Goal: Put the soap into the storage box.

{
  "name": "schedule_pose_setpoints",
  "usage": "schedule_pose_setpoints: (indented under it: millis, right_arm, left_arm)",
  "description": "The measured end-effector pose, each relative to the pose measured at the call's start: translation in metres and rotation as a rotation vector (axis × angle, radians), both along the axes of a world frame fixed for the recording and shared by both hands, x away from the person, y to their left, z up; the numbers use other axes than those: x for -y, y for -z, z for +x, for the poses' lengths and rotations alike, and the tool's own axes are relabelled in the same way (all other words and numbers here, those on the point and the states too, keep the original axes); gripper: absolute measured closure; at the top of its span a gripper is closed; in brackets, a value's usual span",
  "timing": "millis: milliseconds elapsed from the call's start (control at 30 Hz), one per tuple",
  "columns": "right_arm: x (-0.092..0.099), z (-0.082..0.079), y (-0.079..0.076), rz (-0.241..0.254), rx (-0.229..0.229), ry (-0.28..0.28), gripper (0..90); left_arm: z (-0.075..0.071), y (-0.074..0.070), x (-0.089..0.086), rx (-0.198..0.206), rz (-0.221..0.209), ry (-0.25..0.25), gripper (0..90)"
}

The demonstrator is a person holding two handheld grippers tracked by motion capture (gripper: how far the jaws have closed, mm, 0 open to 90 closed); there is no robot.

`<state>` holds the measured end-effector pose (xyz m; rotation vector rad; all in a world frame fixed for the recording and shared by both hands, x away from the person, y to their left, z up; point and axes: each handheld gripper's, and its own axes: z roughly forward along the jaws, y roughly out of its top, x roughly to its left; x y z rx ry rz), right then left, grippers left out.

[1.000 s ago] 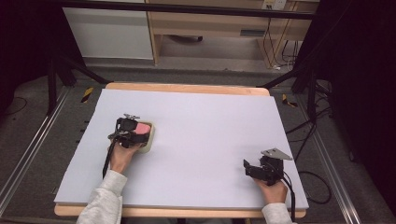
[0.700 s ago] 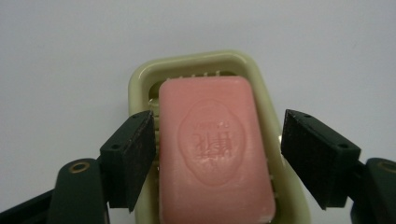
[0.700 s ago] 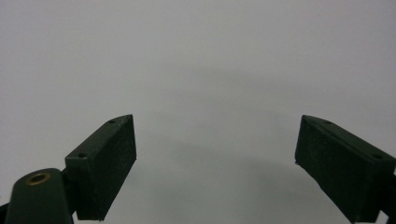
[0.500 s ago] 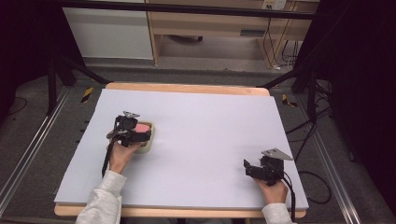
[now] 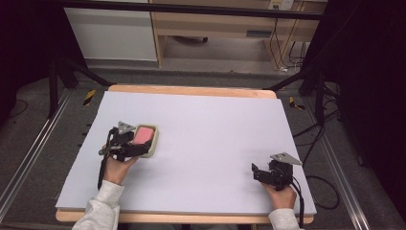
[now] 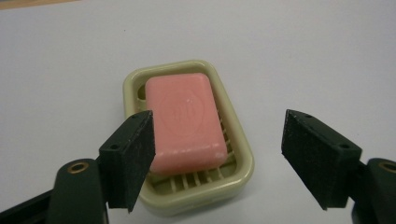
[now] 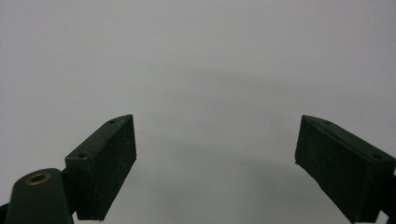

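Above pink soap, open left tongs

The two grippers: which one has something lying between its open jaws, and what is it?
The left gripper: its open jaws frame a pink soap bar in a beige dish. The right gripper faces bare table.

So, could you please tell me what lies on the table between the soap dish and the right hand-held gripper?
Nothing does: in the high view, the white table top is bare between the soap dish and the right hand-held gripper.
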<state>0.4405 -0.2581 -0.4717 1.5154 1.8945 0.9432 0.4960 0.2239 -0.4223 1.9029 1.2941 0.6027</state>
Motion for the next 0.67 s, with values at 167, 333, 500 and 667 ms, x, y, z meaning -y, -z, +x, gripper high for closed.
schedule_pose_setpoints:
  millis: [167, 333, 500, 667]
  right_arm:
    - [0.001, 0.000, 0.000, 0.005, -0.002, 0.008, 12.8]
    - [0.003, -0.001, 0.001, 0.003, -0.001, 0.011, 12.8]
    - [0.004, -0.002, 0.001, 0.002, -0.003, 0.010, 12.8]
    - [0.005, -0.002, 0.002, -0.001, -0.005, 0.014, 12.8]
  left_arm:
    - [-0.017, 0.004, -0.016, 0.028, -0.031, 0.007, 23.3]
    - [-0.033, 0.011, -0.031, 0.037, -0.015, -0.001, 20.8]
    - [-0.047, 0.022, -0.046, 0.012, 0.017, -0.016, 19.4]
    - [-0.053, 0.031, -0.054, -0.005, 0.013, -0.041, 19.1]
